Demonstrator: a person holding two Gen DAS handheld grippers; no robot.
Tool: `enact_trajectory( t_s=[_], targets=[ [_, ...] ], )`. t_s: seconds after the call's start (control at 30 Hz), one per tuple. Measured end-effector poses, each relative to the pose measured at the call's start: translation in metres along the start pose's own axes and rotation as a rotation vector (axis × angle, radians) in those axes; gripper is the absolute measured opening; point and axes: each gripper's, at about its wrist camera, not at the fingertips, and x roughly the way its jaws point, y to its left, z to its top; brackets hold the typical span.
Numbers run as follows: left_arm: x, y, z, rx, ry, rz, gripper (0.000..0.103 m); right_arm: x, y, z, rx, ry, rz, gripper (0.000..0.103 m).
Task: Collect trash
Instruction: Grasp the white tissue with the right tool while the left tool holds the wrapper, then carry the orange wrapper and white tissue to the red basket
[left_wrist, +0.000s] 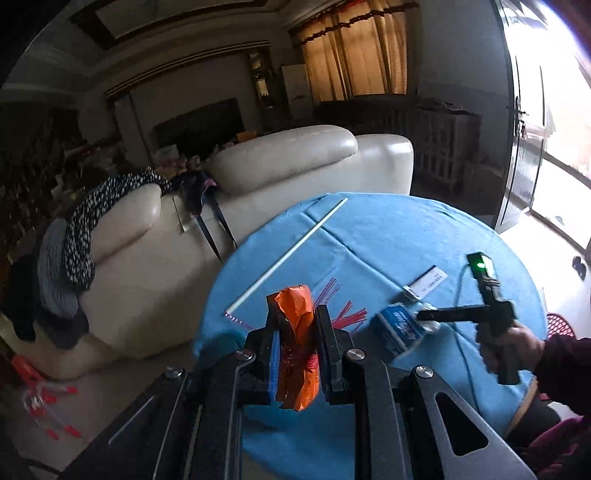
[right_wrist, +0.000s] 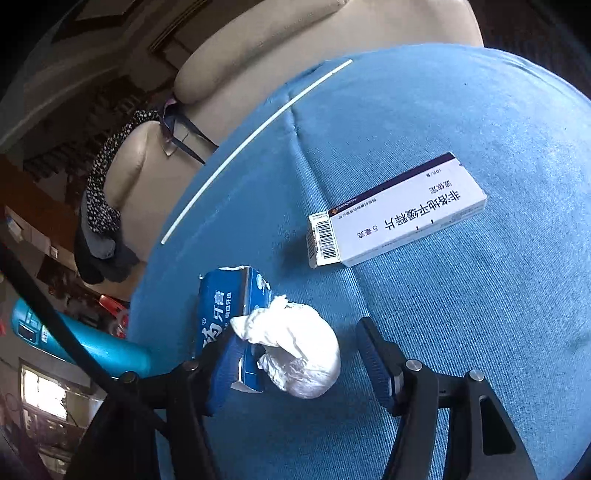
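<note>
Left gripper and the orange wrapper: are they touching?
Touching. The left wrist view shows the left gripper with both fingers pressed against the orange wrapper standing between them.

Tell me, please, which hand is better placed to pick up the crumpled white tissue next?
The right. The right gripper has open jaws on either side of the tissue on the blue tablecloth. The left gripper is already shut on an orange wrapper, so it is occupied.

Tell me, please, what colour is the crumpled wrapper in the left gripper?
Orange wrapper; clearest in the left wrist view.
</note>
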Motion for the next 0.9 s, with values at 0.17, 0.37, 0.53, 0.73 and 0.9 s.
enact_trajectory(
  t_s=[0.17, 0.37, 0.53, 0.73, 0.9],
  targets=[
    [-0.005, -0.032, -0.016, -0.061, -0.004, -0.040, 0.019, -0.002, 0.001, -0.003, -0.026, 0.015, -0.015, 0.028],
    [0.008, -0.071, -0.031, -0.163, 0.010, -0.038, 0.019, -0.049, -0.001, -0.015, -0.081, -0.067, -0.012, 0.027],
    [0.014, -0.109, -0.036, -0.202, 0.024, -0.086, 0.019, -0.117, -0.009, -0.033, -0.138, -0.149, -0.005, 0.027],
    [0.009, -0.158, -0.034, -0.193, 0.005, -0.159, 0.019, -0.205, -0.022, -0.072, -0.187, -0.279, -0.015, 0.027],
    [-0.003, -0.200, -0.033, -0.175, -0.011, -0.213, 0.019, -0.269, -0.044, -0.106, -0.178, -0.348, -0.013, 0.027]
  ],
)
